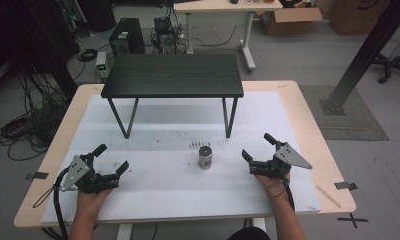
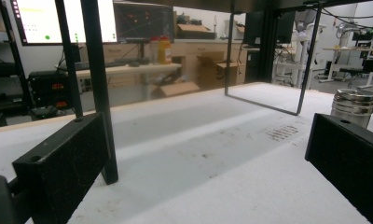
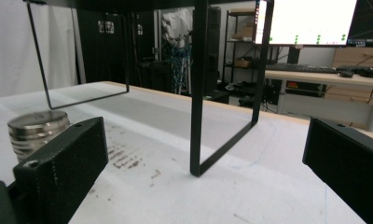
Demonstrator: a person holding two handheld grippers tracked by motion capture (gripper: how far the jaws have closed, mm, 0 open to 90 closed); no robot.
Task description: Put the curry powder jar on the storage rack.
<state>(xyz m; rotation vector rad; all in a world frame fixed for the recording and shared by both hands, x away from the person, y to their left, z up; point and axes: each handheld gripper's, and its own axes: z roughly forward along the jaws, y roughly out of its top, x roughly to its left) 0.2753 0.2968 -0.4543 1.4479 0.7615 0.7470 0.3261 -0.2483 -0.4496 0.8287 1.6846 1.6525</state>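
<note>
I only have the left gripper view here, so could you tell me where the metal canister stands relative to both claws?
Observer: In the high view the metal canister stands upright on the white mat, roughly midway between the left claw and the right claw, touching neither.
Operator: Thank you. Is the right claw open?
Observer: Yes, its jaws stand wide apart with nothing between them.
Operator: And does the canister sit under the small black table?
Observer: No, it stands in front of the black table, on the person's side, just behind a patch of dark specks.
</note>
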